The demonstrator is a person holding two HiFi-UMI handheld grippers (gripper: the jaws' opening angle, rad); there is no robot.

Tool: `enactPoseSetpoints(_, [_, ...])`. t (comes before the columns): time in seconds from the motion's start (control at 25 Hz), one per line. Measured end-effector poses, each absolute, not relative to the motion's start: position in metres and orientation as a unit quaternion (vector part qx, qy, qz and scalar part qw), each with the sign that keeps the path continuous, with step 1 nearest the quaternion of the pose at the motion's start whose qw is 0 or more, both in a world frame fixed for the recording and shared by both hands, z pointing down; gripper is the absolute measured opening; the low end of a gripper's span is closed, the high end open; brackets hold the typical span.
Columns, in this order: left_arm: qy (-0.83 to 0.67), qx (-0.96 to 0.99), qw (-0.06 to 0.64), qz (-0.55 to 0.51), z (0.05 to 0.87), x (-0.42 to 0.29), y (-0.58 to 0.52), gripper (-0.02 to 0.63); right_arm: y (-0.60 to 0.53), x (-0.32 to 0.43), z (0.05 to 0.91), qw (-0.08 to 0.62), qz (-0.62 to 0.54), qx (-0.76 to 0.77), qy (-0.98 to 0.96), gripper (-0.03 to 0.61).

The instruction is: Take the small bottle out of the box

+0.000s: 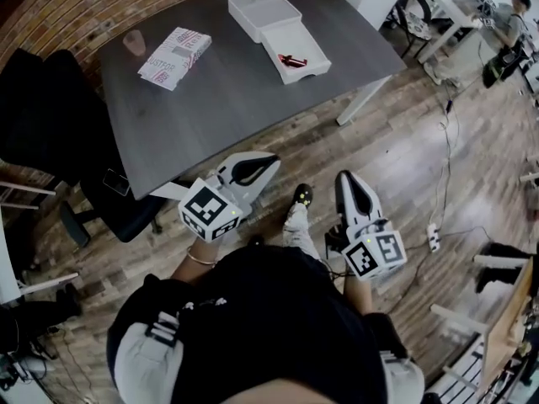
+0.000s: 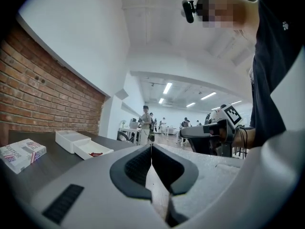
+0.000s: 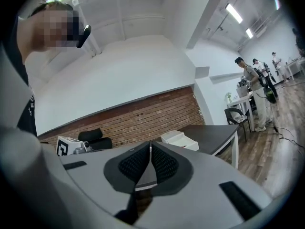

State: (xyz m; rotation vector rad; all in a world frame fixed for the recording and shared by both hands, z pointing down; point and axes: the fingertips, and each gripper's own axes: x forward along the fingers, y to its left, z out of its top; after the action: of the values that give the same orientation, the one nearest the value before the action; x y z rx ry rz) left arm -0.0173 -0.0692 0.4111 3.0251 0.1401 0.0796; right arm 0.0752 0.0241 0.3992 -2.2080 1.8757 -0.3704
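A dark grey table (image 1: 236, 99) carries a flat printed box (image 1: 174, 57) at its far left, with a small translucent bottle-like thing (image 1: 135, 42) upright just beside it. Further right stands a white box (image 1: 264, 11), and against it a white open tray (image 1: 310, 67) with a small red item (image 1: 292, 60) inside. Both grippers hang off the table, close to the person's body. My left gripper (image 1: 271, 160) is shut and empty near the table's front edge. My right gripper (image 1: 344, 178) is shut and empty above the wooden floor. The left gripper view shows the printed box (image 2: 21, 154) and the tray (image 2: 93, 150).
A black office chair (image 1: 50, 116) stands left of the table with a phone-like slab (image 1: 116, 182) on its seat. Cables and a power strip (image 1: 434, 236) lie on the floor to the right. Other desks and people (image 2: 145, 123) are further back in the room.
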Motion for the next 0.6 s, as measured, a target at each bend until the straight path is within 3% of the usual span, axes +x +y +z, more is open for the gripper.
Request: enactPoseSetpoints(0.6, [-0.028,0.998,0.041,0.034,0.400,0.079,-0.140,0.002,-0.068,0.186,0.400,0.104,-0.143,-0.694,0.698,0.031])
